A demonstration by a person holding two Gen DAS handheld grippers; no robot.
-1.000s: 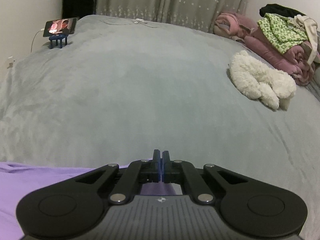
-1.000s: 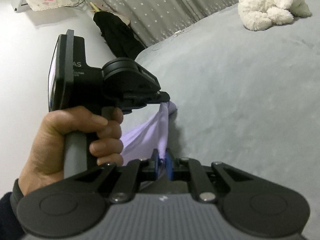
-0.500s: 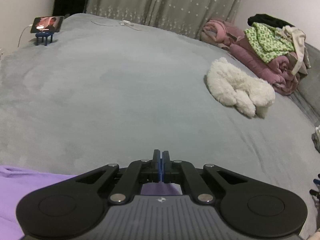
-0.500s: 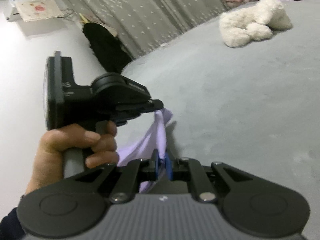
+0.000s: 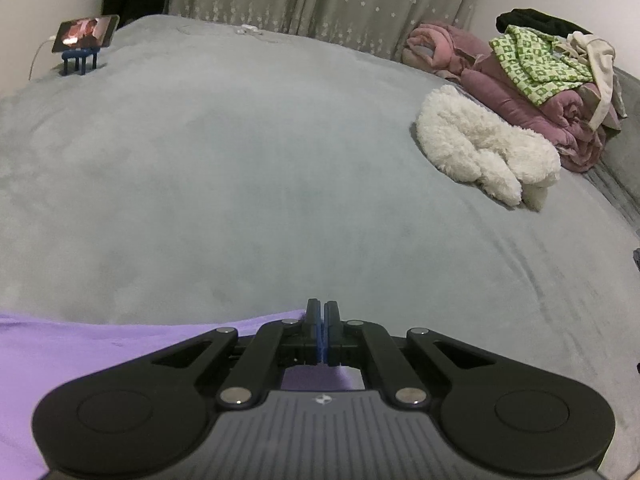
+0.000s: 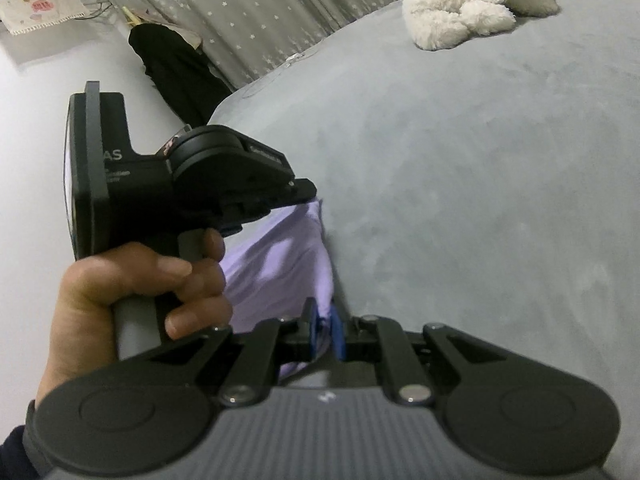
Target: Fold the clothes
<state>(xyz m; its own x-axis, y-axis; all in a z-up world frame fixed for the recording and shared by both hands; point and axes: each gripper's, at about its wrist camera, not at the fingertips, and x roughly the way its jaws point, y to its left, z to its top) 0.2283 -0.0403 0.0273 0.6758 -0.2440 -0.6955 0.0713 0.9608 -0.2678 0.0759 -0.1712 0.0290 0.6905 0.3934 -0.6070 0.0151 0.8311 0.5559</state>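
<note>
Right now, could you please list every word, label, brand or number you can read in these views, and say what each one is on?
"AS": end of a cropped word on the left gripper's black housing.
Two smaller lines below it: blurred, unreadable.
Small logo mark on the right gripper's grey body: a symbol, no letters.
Red mark on the white cloth on the wall: too small to read.
Phone screen: picture only, no legible text.

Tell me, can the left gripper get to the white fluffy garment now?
Probably not yet. The bed lies bare up to the white fluffy garment, but the left gripper is shut on the purple cloth, which the right gripper also holds.
</note>
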